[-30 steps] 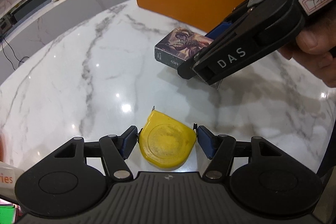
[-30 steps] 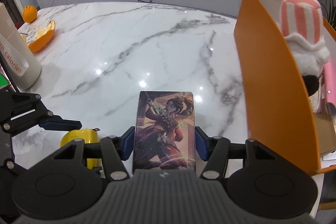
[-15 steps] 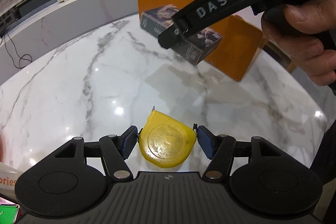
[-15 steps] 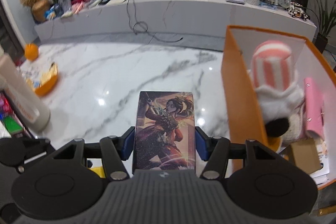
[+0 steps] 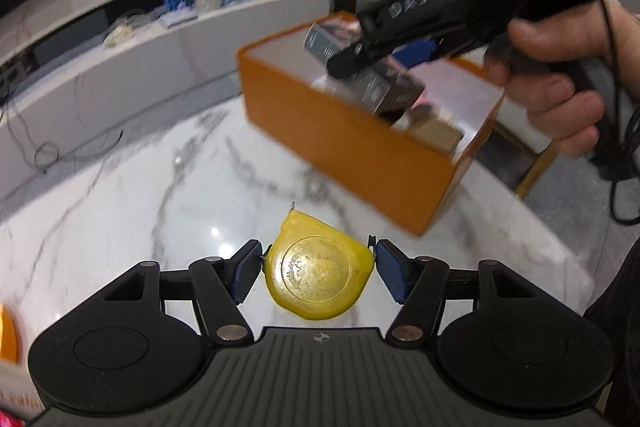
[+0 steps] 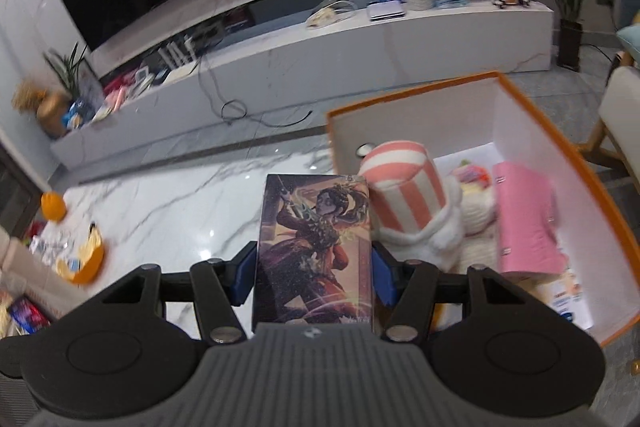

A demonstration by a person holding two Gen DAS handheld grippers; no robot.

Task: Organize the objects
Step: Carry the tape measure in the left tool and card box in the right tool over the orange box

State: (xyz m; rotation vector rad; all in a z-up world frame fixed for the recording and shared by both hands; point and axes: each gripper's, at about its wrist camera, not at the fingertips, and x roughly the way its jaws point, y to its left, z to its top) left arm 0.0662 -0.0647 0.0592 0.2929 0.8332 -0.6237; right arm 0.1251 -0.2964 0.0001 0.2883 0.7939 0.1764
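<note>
The right tool (image 6: 314,269) grips a flat box (image 6: 316,251) by its two long sides, one blue pad on each side. This hold keeps the printed face upward and leaves the front end free, so I think the box can go into the container front end first. In the left wrist view the same box (image 5: 360,75) hangs in the air above the open top of the orange storage box (image 5: 360,143), a little tilted and blurred. It is not yet inside.

The left tool (image 5: 318,269) holds a yellow tape measure (image 5: 318,273) between its pads. The left pad touches the case; at the right pad a thin gap may remain, so the grip looks light. The tape measure seems lifted above the marble table (image 5: 160,211), though I cannot say this for sure. Probably it waits for its turn.

The orange storage box stands at the edge of the table and has white inner walls. It already contains a plush toy with a pink striped hat (image 6: 404,195), a pink folder (image 6: 524,219) and some paper things.

The flat box is a slim rectangular box, dark on its sides, with a colourful picture of a woman in red on the top. It seems rigid and easy to hold. The tape measure is rounded, bright yellow, with a worn round disc in the middle.
</note>
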